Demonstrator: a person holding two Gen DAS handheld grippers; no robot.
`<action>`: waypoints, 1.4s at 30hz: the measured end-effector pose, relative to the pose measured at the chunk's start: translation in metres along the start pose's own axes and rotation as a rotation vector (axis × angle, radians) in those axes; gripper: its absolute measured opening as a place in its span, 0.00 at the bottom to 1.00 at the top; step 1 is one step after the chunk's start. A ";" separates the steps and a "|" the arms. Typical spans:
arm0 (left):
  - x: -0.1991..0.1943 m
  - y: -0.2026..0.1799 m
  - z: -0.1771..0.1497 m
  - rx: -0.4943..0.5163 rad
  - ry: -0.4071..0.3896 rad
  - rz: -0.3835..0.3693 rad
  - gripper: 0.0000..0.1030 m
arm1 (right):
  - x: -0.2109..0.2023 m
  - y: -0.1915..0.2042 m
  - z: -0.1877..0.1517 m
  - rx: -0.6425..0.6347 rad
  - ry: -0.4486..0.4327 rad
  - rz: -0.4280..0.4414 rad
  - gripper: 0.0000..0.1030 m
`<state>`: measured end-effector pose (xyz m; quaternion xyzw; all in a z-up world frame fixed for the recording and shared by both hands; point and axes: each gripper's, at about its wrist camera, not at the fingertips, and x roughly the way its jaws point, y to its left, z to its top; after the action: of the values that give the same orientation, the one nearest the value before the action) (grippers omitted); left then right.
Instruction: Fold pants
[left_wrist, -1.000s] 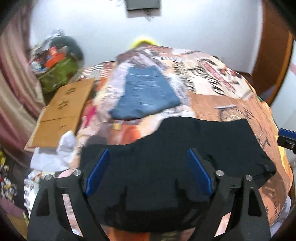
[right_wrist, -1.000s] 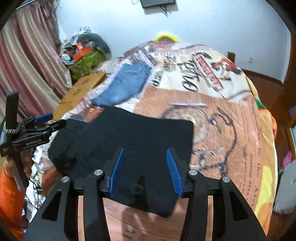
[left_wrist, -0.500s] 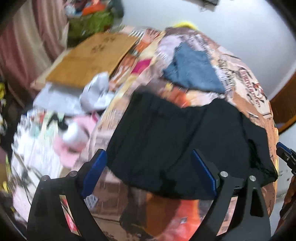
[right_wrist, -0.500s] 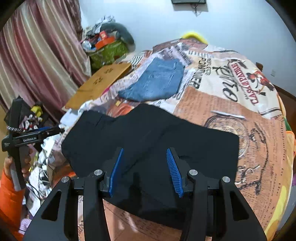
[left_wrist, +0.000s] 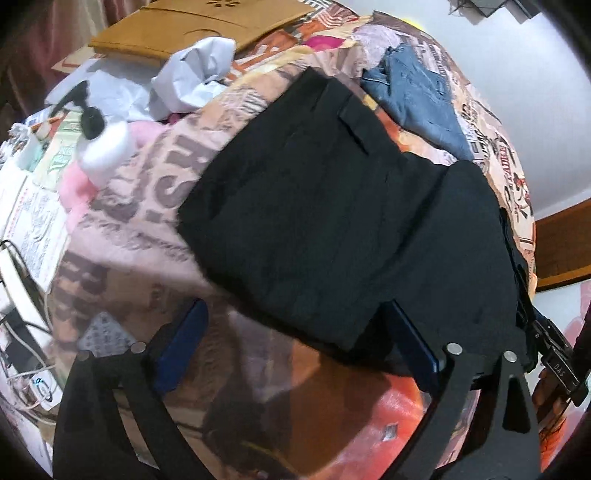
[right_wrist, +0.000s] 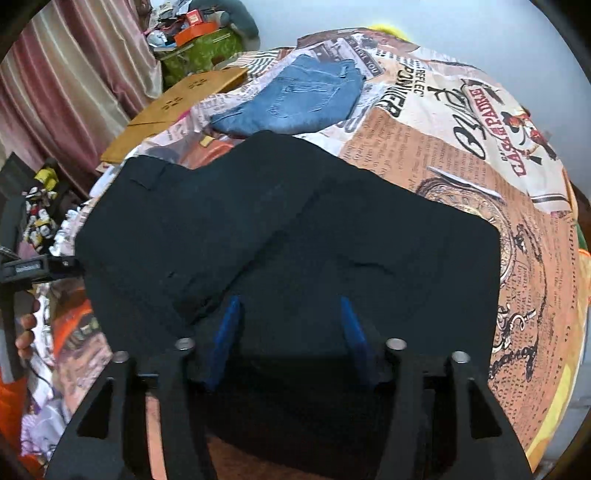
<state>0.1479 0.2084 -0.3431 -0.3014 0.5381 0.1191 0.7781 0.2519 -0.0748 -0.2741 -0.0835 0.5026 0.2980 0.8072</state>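
Both tongs point steeply down at a bed covered in a printed spread (right_wrist: 443, 155) of newspaper and poster designs in orange, cream and pink. Left tongs (left_wrist: 295, 332), with blue pads on black arms, stand very wide and are opening further; the near edge of the black pants (left_wrist: 332, 221) lies in the gap between them, but the pads do not press on the cloth. Right tongs (right_wrist: 291, 328) are about half open and also widening; they hang over the near part of the same pants, black cloth showing between the blue pads, with no grip visible.

The pants lie spread flat across the middle of the bed, one layer folded over another so a diagonal edge crosses the fabric. Beyond them, near the far side, sits a folded pair of blue jeans (right_wrist: 295, 99), just apart from the black cloth. A flat cardboard sheet (left_wrist: 199, 26) lies at the bed's left edge, with crumpled white paper (left_wrist: 195, 74) beside it. In the right wrist view, the person's left hand (right_wrist: 26, 328) and an orange sleeve (right_wrist: 11, 406) appear at the far left, holding the other tool's handle. Striped pink curtains (right_wrist: 74, 74) hang behind.
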 end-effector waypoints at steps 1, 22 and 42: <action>0.003 -0.002 0.001 0.002 0.004 -0.018 0.96 | 0.000 -0.001 0.000 0.002 0.002 0.007 0.57; 0.015 0.015 0.009 -0.172 0.061 -0.272 0.85 | 0.003 -0.006 0.000 0.044 -0.003 0.051 0.58; 0.012 -0.025 0.040 -0.048 -0.090 -0.029 0.13 | -0.004 -0.010 -0.005 0.081 -0.023 0.059 0.58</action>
<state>0.1961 0.2113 -0.3363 -0.3222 0.4950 0.1339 0.7958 0.2527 -0.0871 -0.2744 -0.0322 0.5071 0.3022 0.8065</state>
